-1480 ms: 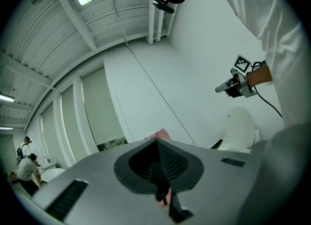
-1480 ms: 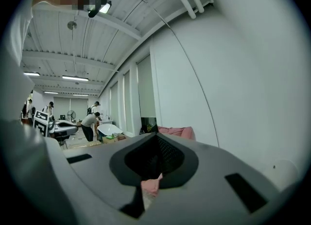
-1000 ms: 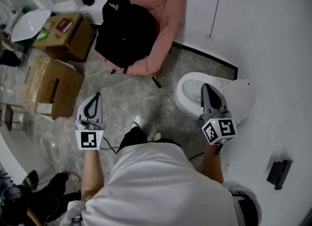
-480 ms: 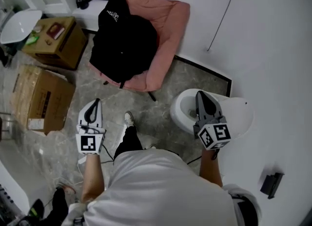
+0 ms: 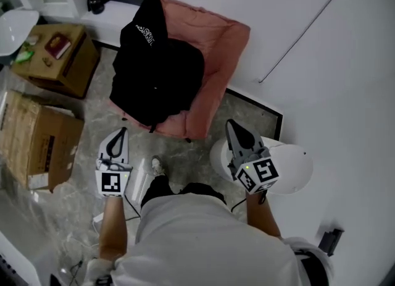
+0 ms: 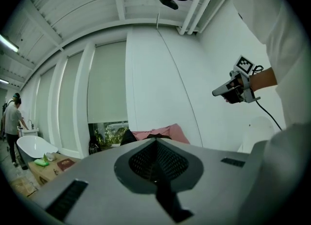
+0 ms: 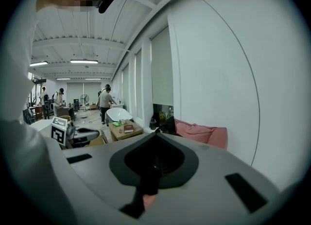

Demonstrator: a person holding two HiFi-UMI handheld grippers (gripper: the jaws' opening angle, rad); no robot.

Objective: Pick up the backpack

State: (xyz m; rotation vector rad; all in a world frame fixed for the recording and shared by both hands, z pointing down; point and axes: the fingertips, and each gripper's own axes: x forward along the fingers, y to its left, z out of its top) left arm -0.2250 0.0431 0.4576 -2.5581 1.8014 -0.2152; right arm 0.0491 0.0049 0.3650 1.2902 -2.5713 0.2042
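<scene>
A black backpack [image 5: 157,71] leans upright in a pink chair [image 5: 219,44] against the white wall. My left gripper [image 5: 121,131] is held level in front of the chair's lower left, shut and empty, a short way from the backpack. My right gripper [image 5: 229,124] is level with the chair's right front corner, jaws together with nothing in them. In the left gripper view the backpack [image 6: 129,136] and chair [image 6: 167,132] show just beyond the closed tips [image 6: 156,140]. In the right gripper view the backpack [image 7: 167,126] and chair [image 7: 201,134] lie ahead of the tips [image 7: 156,132].
Two cardboard boxes [image 5: 37,136] [image 5: 62,56] stand on the marble floor left of the chair. A round white fixture [image 5: 281,167] sits under my right gripper. A white tub [image 5: 15,28] is at the far left. People [image 7: 104,103] stand far off across the room.
Both grippers have moved forward with the person towards the chair. The backpack and chair now sit nearer and lower in the head view. Both grippers stayed shut.
</scene>
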